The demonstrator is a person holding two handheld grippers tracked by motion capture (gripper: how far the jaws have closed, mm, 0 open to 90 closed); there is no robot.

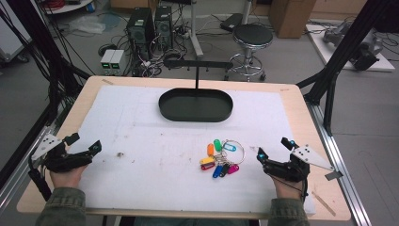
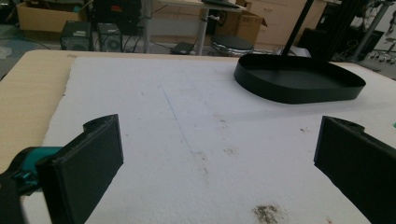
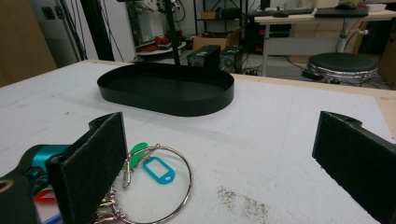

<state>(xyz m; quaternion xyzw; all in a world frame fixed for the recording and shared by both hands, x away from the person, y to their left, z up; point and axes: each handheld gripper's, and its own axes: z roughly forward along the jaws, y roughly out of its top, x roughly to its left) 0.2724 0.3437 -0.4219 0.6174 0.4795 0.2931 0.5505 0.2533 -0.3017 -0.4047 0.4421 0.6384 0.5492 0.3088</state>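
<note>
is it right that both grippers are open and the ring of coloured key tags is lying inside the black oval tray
Not quite. The ring of coloured key tags lies on the white mat, nearer the person than the black oval tray, as the high view shows. The left gripper and right gripper are indeed open.

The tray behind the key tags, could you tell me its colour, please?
Black; the tray shows best in the right gripper view.

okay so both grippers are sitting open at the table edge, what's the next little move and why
Probably swing the right gripper toward the bunch of key tags. Its jaws stand wide open with nothing between them, and the bunch with its metal ring lies just beside it on the white mat, untouched. The left gripper sits much farther off.
</note>
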